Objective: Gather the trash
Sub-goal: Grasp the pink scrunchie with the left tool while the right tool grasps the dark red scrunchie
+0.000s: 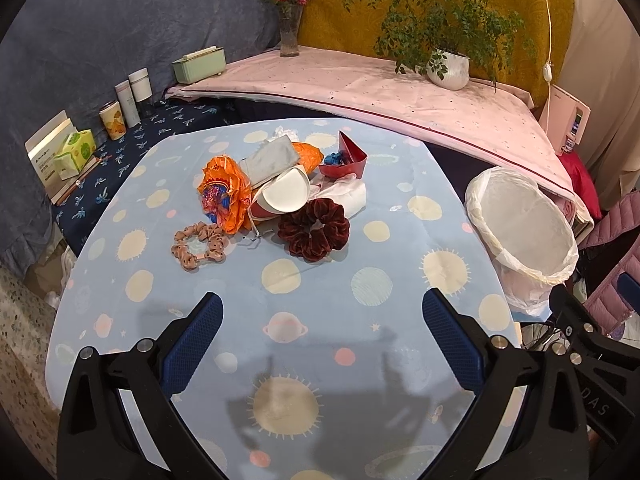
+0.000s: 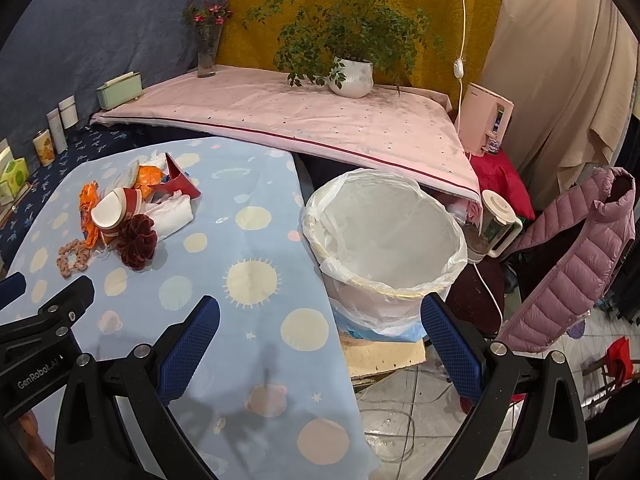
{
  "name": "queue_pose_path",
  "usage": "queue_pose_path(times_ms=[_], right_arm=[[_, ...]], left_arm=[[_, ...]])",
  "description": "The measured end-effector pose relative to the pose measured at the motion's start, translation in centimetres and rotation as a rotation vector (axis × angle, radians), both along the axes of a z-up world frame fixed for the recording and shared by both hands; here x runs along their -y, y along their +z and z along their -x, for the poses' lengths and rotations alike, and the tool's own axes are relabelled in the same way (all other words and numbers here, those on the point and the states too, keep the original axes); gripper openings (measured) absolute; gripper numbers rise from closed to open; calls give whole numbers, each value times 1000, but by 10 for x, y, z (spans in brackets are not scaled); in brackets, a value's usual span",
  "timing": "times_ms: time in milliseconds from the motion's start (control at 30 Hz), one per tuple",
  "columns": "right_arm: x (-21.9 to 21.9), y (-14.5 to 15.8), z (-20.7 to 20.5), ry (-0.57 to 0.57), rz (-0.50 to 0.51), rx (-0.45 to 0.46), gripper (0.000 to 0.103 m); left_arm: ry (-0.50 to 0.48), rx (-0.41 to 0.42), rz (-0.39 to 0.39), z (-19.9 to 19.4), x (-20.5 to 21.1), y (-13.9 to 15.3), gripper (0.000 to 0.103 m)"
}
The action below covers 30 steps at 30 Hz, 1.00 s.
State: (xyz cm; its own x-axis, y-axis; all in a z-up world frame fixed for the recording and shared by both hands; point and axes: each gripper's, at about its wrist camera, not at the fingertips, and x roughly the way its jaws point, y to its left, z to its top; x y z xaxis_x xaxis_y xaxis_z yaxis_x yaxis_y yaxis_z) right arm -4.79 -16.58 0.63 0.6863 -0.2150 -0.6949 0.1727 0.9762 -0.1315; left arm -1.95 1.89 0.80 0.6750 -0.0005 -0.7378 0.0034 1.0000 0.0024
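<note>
A pile of trash lies on the far middle of the blue table (image 1: 320, 344): an orange wrapper (image 1: 224, 188), a squashed paper cup (image 1: 286, 190), a grey-white packet (image 1: 272, 160), a red paper boat (image 1: 348, 160), white tissue (image 1: 348, 194). A maroon scrunchie (image 1: 314, 232) and a pink scrunchie (image 1: 198, 246) lie in front. The pile also shows in the right wrist view (image 2: 132, 208). A white-lined trash bin (image 2: 384, 248) stands right of the table (image 1: 524, 228). My left gripper (image 1: 322, 312) is open and empty above the near table. My right gripper (image 2: 320, 316) is open and empty, near the table's right edge.
A pink-covered shelf (image 1: 360, 84) behind holds a flower vase (image 1: 289, 36), a potted plant (image 1: 448, 68) and a green box (image 1: 199, 65). Cups and tissue boxes (image 1: 76, 152) line the left. A pink jacket (image 2: 576, 264) and a kettle (image 2: 496, 224) stand to the right.
</note>
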Motion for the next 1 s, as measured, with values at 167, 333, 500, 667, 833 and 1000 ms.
queue_pose_path(times_ms=[167,333,500,667,833,1000], right_arm=[[1,2,-3,-6,-1,6,96],[-1,7,-12,-23,-9,38,96],[-12,8,-27,-16,-8,56,96],[-25,3,-51,12,-53,39,96],[-46,-7,-77,54,-82,26,96],[-76,-25,-106,123,-103,-1,96]], left_arm=[[4,12,11,-10,-9,0,95],[8,6,34,-22,-23,-5,95],[30,-21,49,-38,-46,-16,95],[113,-47,46,-58,-88,-31,95],[180,-54,26,-77,-130,-44,95],[196,-65,27,-98,-162,-59,95]])
